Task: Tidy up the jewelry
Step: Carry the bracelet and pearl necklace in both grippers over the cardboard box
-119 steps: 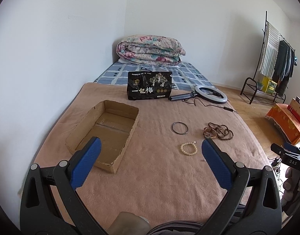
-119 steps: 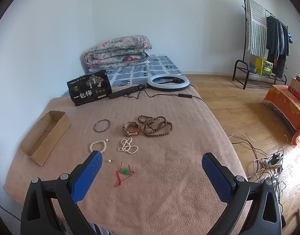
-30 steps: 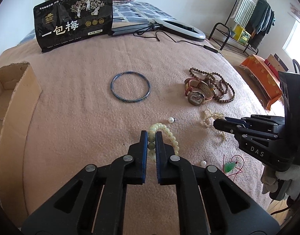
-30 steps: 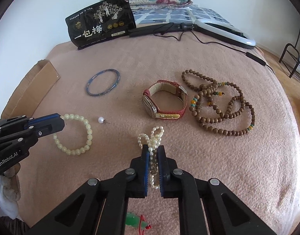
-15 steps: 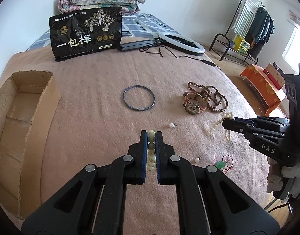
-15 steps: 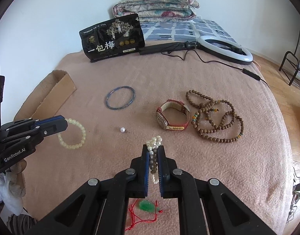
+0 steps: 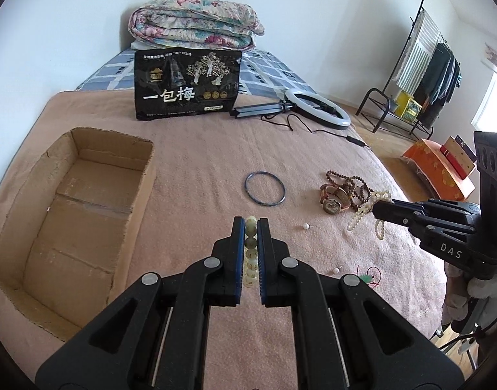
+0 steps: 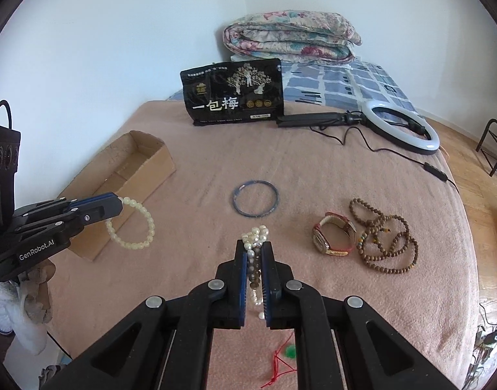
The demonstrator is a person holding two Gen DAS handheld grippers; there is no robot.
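Early stage. Shallow open brown cardboard box (image 7: 70,224) on the pink-blanketed bed (image 7: 199,149) is bare inside, nothing sorted yet.

Left hand-held gripper (image 7: 251,227) is clamped tight on the pale cream round-bead bracelet (image 8: 131,224), which hangs off the blanket near the box's right wall, not over the opening. Right hand-held gripper (image 8: 254,253) is pinched closed on the white pearl strand (image 8: 255,242), also lifted; loose loops dangle from the tips in the left view.

Left on the blanket:
- thin dark blue bangle (image 8: 255,198), mid-bed
- red-strap wristwatch (image 8: 333,237), touching the long brown wooden bead string (image 8: 385,240)
- two small pearl stud earrings (image 7: 306,226), apart from each other
- green pendant on red cord (image 8: 289,352), near edge

Judgement: two pieces in transit, five items untouched, so most of the job remains. Drop-off into the box looks next.
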